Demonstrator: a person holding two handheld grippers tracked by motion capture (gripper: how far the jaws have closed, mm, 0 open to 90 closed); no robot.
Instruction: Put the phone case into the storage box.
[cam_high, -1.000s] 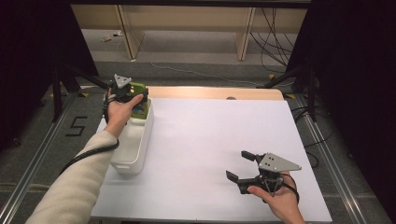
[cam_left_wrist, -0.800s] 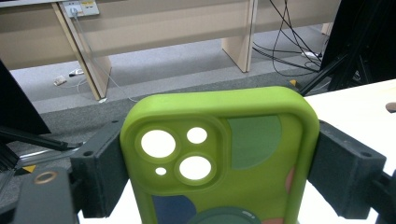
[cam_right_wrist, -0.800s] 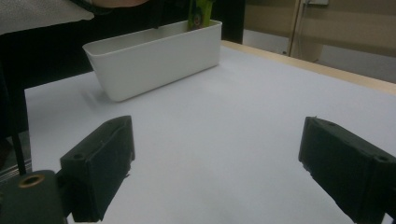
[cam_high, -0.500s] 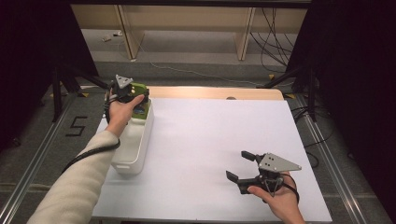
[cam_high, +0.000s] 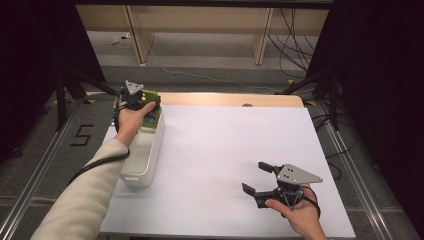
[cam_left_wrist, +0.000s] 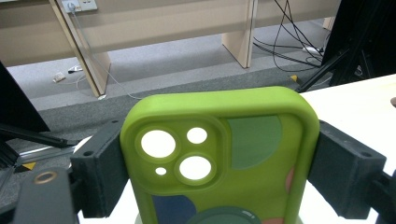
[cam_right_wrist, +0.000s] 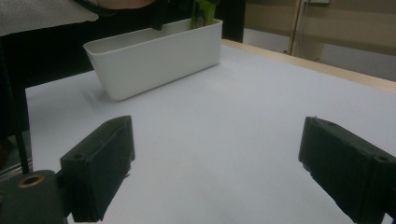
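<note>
A lime-green phone case with camera cut-outs and coloured patches stands upright between the jaws of my left gripper, which is shut on its two sides. In the high view that gripper holds the case over the far end of a long white bin at the table's left. My right gripper rests low over the white table near the front right, jaws wide open with nothing between them. From there the bin lies ahead to the left, with the case above its far end.
The white tabletop spreads between the bin and the right gripper. A wooden strip runs along the far edge. Beyond lie grey floor, cables and wooden furniture legs. A floor marking "5" sits left of the table.
</note>
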